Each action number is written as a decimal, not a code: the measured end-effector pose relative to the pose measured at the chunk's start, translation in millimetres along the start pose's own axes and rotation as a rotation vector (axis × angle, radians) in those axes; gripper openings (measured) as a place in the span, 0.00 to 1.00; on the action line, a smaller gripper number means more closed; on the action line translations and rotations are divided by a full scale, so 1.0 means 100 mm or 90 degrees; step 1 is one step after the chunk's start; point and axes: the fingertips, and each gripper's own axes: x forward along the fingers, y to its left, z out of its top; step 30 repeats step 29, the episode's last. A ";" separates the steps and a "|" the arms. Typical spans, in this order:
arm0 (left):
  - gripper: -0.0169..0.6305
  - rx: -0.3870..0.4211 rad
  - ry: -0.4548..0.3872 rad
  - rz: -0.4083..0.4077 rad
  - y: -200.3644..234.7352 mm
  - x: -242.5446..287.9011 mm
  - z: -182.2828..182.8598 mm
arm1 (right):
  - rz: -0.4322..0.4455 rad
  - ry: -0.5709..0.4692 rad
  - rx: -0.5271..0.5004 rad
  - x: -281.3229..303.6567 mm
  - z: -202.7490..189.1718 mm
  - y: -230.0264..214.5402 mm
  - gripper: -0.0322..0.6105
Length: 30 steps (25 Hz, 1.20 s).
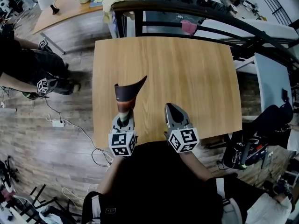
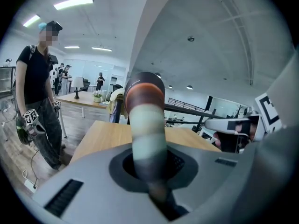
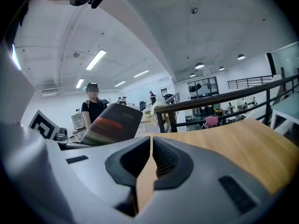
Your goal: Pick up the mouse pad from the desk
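Observation:
The mouse pad [image 1: 127,94] is dark with orange and pale bands. It is off the wooden desk [image 1: 187,69], sticking up and curled over the desk's near left part. My left gripper [image 1: 123,119] is shut on its lower edge. In the left gripper view the pad [image 2: 145,125] rises as a banded roll from between the closed jaws of the left gripper [image 2: 150,171]. My right gripper [image 1: 171,108] hovers beside it to the right, shut with nothing in it. In the right gripper view the jaws of the right gripper [image 3: 150,146] meet, and the pad [image 3: 112,124] shows at the left.
A dark railing [image 1: 187,10] runs behind the desk's far edge. A person [image 1: 32,69] with marker cubes stands left of the desk. A power strip [image 1: 58,123] and cable lie on the floor at the left. A black chair [image 1: 261,134] is at the right.

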 end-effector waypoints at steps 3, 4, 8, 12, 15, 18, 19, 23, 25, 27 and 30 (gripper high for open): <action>0.09 0.000 0.005 0.004 0.03 0.00 -0.03 | 0.007 0.005 -0.001 0.02 -0.05 0.04 0.11; 0.09 0.001 0.008 0.004 0.03 0.00 -0.05 | 0.007 0.005 -0.004 0.02 -0.05 0.05 0.11; 0.09 0.003 0.010 -0.003 -0.01 0.00 -0.07 | 0.006 0.001 -0.013 0.01 -0.04 0.07 0.10; 0.09 0.010 0.010 -0.008 -0.04 0.02 -0.06 | 0.007 0.001 -0.016 -0.01 -0.05 0.08 0.10; 0.09 0.011 0.011 -0.013 -0.06 0.04 -0.06 | 0.005 -0.001 -0.019 -0.01 -0.04 0.07 0.10; 0.09 0.012 0.012 -0.015 -0.07 0.04 -0.06 | 0.003 -0.002 -0.020 -0.02 -0.04 0.07 0.10; 0.09 0.012 0.012 -0.015 -0.06 0.04 -0.07 | 0.003 -0.002 -0.020 -0.02 -0.04 0.07 0.10; 0.09 0.012 0.014 -0.015 -0.06 0.04 -0.08 | 0.003 -0.003 -0.020 -0.02 -0.05 0.07 0.10; 0.09 0.012 0.015 -0.015 -0.05 0.04 -0.08 | 0.003 -0.003 -0.020 -0.02 -0.04 0.08 0.10; 0.09 0.011 0.015 -0.014 -0.05 0.03 -0.07 | 0.003 -0.004 -0.020 -0.02 -0.04 0.09 0.10; 0.09 0.011 0.014 -0.014 -0.04 0.03 -0.07 | 0.003 -0.004 -0.021 -0.02 -0.03 0.09 0.10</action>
